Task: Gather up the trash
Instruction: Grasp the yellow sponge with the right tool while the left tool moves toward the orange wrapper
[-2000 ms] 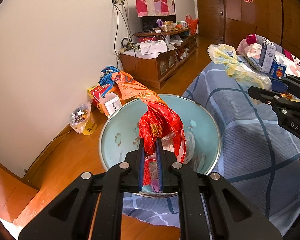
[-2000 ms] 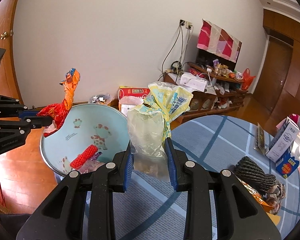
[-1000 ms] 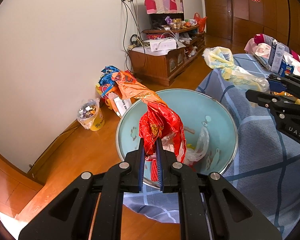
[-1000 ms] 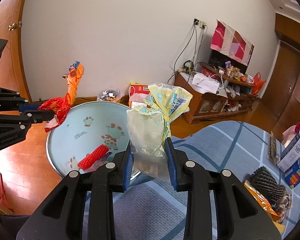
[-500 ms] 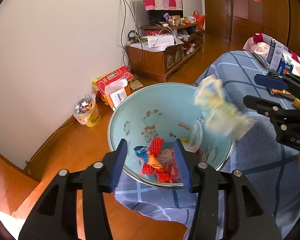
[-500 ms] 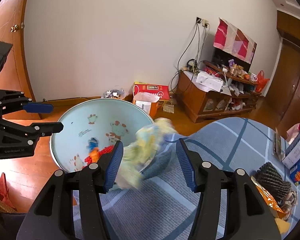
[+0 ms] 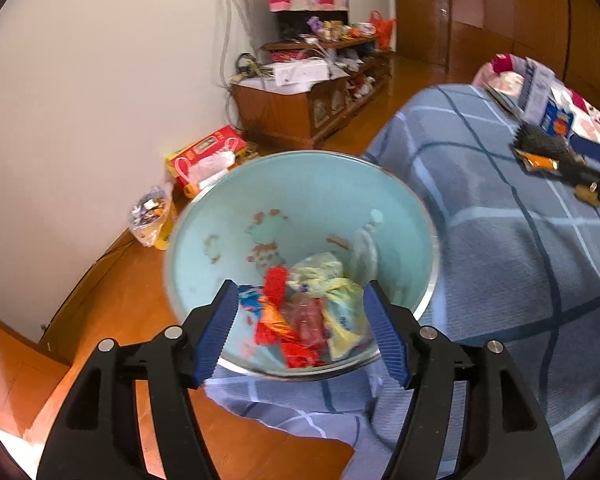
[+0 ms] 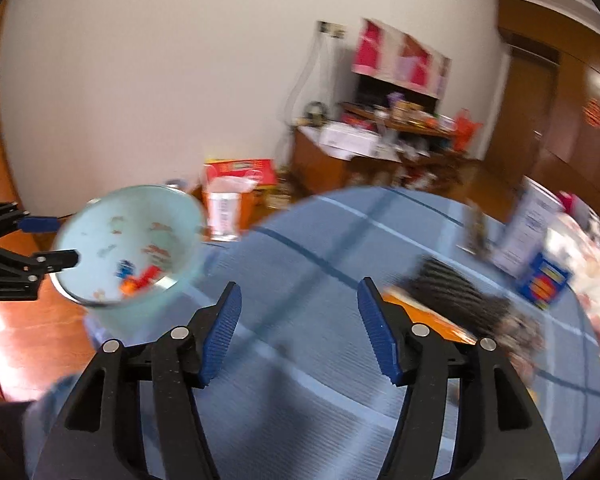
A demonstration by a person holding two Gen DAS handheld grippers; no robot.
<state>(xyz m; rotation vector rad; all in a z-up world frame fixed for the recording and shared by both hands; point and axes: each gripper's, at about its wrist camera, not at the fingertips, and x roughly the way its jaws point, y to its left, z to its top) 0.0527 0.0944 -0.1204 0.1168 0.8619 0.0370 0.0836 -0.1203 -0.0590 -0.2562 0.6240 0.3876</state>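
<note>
A light blue basin [image 7: 204, 252] sits at the edge of the blue checked bedcover [image 7: 500, 248]. In it lie a red-orange wrapper [image 7: 278, 328] and a yellow plastic bag [image 7: 340, 300]. My left gripper [image 7: 300, 332] is open and empty just above the basin's near rim. My right gripper [image 8: 300, 332] is open and empty over the bedcover [image 8: 300, 264], right of the basin [image 8: 100, 240]. An orange wrapper [image 8: 432, 316], a black mesh item [image 8: 452, 284] and boxes [image 8: 544, 280] lie on the bed to the right. The right wrist view is blurred.
A wooden cabinet [image 7: 300, 108] with clutter stands at the back wall. A red box [image 7: 204, 156] and a small yellow bag of scraps [image 7: 152, 216] sit on the wooden floor by the wall. The left gripper also shows in the right wrist view [image 8: 40, 240].
Both grippers opened and dropped their trash into the basin: the red-orange wrapper from the left, the yellow bag from the right. The right gripper has since swung right over the bed.
</note>
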